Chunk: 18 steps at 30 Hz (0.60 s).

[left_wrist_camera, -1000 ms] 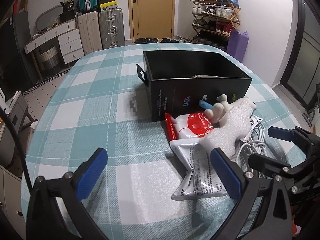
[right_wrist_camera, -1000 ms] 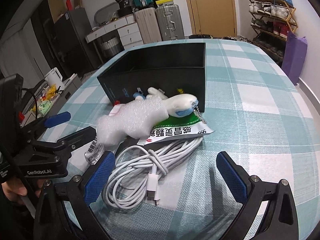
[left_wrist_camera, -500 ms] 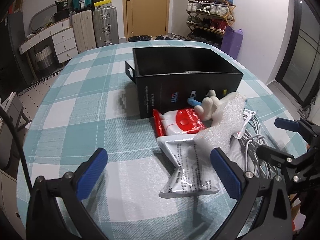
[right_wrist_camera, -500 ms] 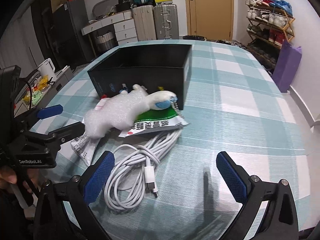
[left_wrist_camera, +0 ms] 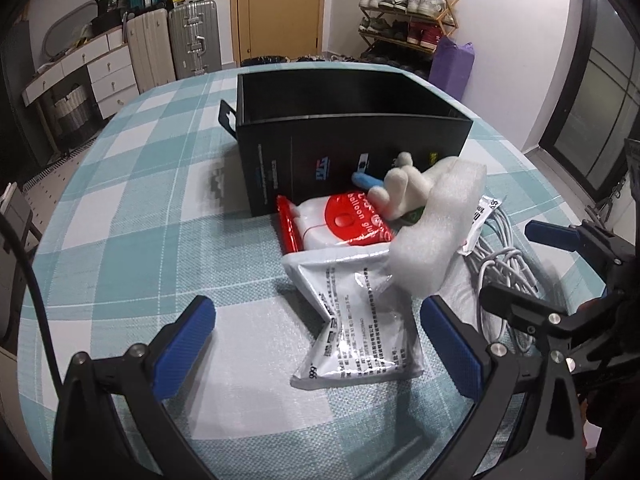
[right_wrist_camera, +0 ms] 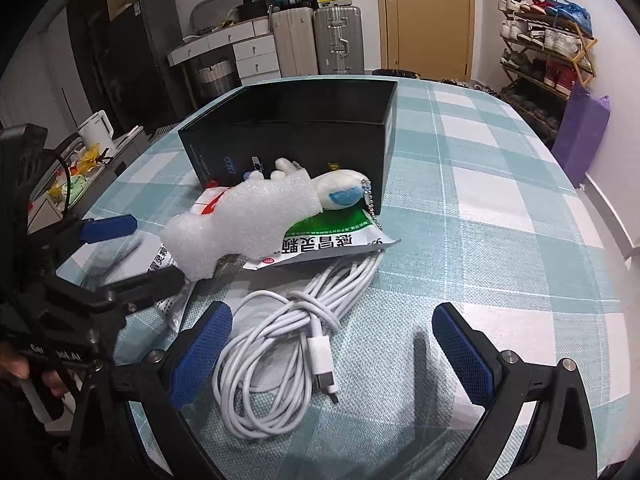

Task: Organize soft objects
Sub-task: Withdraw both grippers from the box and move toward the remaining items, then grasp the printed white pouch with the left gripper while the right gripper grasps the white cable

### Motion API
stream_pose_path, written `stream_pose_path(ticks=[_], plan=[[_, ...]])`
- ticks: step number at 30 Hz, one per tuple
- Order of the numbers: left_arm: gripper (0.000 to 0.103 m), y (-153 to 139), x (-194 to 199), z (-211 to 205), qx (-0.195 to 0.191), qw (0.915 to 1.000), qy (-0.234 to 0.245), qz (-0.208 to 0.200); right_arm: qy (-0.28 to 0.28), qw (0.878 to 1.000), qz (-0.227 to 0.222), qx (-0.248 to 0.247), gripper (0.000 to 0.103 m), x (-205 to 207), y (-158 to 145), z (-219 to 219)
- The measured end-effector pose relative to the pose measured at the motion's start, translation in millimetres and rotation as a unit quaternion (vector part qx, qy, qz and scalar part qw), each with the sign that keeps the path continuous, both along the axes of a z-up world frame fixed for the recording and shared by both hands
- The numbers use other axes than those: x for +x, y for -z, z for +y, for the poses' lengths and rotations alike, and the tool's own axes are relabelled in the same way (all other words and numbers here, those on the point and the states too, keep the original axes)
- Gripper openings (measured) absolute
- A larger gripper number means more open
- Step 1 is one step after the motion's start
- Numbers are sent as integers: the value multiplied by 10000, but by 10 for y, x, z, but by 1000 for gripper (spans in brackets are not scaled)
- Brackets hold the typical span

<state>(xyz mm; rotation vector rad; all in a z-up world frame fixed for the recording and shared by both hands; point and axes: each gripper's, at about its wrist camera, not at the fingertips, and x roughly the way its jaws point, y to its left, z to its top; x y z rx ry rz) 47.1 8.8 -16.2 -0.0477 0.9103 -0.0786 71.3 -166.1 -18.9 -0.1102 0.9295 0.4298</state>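
Observation:
An open black box (left_wrist_camera: 352, 148) (right_wrist_camera: 296, 136) stands on the checked table. In front of it lies a pile: a white foam sheet (left_wrist_camera: 436, 232) (right_wrist_camera: 244, 224), a white plush toy with blue parts (left_wrist_camera: 400, 192) (right_wrist_camera: 340, 192), a red and white balloon pack (left_wrist_camera: 340, 224), a silver sachet (left_wrist_camera: 360, 324), a green sachet (right_wrist_camera: 332, 244) and a coiled white cable (right_wrist_camera: 288, 344) (left_wrist_camera: 500, 264). My left gripper (left_wrist_camera: 316, 344) is open and empty, near the silver sachet. My right gripper (right_wrist_camera: 332, 352) is open and empty, over the cable.
The teal and white checked tablecloth (left_wrist_camera: 132, 208) (right_wrist_camera: 500, 216) covers the table. Suitcases (left_wrist_camera: 176, 52), drawers (left_wrist_camera: 100, 76), a door (left_wrist_camera: 280, 8) and a shoe rack (left_wrist_camera: 404, 12) stand beyond it. A purple bag (right_wrist_camera: 584, 132) is by the wall.
Both grippers have shifted a little relative to the pile and the views now look at it from slightly farther back. Both stay open and nothing on the table has moved.

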Motion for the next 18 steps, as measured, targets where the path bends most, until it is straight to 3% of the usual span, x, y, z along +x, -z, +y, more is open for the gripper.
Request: stream_pose_path(ticks=[13, 16, 18], plan=[[103, 128, 129, -65, 92, 9996, 19, 283, -91, 9995, 38, 317, 98, 18, -67, -94], [100, 135, 119, -67, 136, 9995, 51, 268, -75, 9995, 61, 297, 98, 30, -59, -62], [92, 124, 105, -52, 177, 9996, 44, 230, -43, 9995, 104, 290, 98, 50, -36, -37]])
